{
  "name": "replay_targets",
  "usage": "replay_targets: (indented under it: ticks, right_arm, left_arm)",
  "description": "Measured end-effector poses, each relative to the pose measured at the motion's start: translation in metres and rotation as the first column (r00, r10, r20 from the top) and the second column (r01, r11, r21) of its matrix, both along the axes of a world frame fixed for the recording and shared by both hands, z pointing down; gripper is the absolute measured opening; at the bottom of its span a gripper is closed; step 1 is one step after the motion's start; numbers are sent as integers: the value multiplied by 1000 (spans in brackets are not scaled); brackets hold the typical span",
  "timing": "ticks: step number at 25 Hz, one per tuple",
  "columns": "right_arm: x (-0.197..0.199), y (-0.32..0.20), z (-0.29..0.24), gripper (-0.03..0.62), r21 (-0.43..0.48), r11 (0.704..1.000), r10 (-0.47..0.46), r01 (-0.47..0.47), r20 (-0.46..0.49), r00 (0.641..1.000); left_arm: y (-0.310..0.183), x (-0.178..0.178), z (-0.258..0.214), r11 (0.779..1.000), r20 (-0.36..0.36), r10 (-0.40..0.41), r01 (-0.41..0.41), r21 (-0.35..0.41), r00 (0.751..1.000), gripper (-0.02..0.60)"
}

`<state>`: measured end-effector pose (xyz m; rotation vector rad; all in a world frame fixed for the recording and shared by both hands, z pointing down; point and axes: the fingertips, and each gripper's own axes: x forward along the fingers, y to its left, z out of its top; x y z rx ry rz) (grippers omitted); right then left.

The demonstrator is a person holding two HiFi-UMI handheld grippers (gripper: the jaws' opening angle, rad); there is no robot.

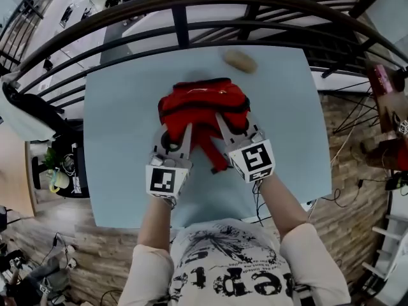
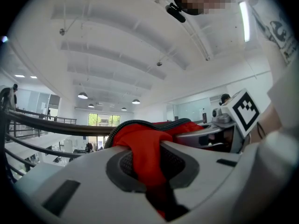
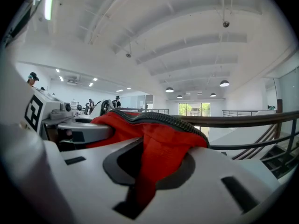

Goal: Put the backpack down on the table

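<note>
The red backpack (image 1: 203, 107) is in the middle of the picture, at the blue table (image 1: 121, 126). The left gripper (image 1: 178, 134) and the right gripper (image 1: 233, 125) each pinch its red cloth. If one lets go too soon, the bag could flop over sideways.

The head view looks steeply down from above the person onto the table (image 1: 121, 190), near edge low in frame, far edge by the railing (image 1: 185, 27), everything at arm's length. The left gripper view sits just behind the left gripper (image 1: 180, 136), facing roughly level across the backpack (image 1: 204, 104) towards the railing and ceiling (image 2: 117, 41), fabric very close. The right gripper view sits likewise on the right gripper (image 1: 224, 123). Each gripper view catches the other gripper at its inner side. All three views share the backpack and railing.
</note>
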<state>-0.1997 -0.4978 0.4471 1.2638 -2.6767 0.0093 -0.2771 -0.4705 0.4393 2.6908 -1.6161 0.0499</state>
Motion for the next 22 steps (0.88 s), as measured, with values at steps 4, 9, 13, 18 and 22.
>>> replay_targets:
  ticks: [4, 9, 13, 18, 22]
  right_arm:
    - [3, 22, 20, 48, -50, 999, -8, 8, 10, 1000]
    - [3, 55, 53, 61, -115, 993, -14, 15, 9, 1000]
    - [7, 79, 79, 77, -144, 990, -11, 11, 0, 1000]
    - [16, 103, 113, 106, -194, 981, -4, 1, -18, 1000]
    - [20, 124, 140, 124, -242, 970, -6, -3, -34, 999]
  left_arm:
    - [21, 2, 21, 1000, -12, -9, 9, -10, 1000, 37]
    - [55, 1, 54, 996, -24, -12, 10, -90, 1000, 37]
    - [79, 2, 83, 989, -22, -18, 14, -144, 1000, 40]
    - [105, 5, 120, 975, -7, -28, 26, -219, 1000, 54]
    - [125, 3, 151, 957, -1, -55, 53, -286, 998, 73]
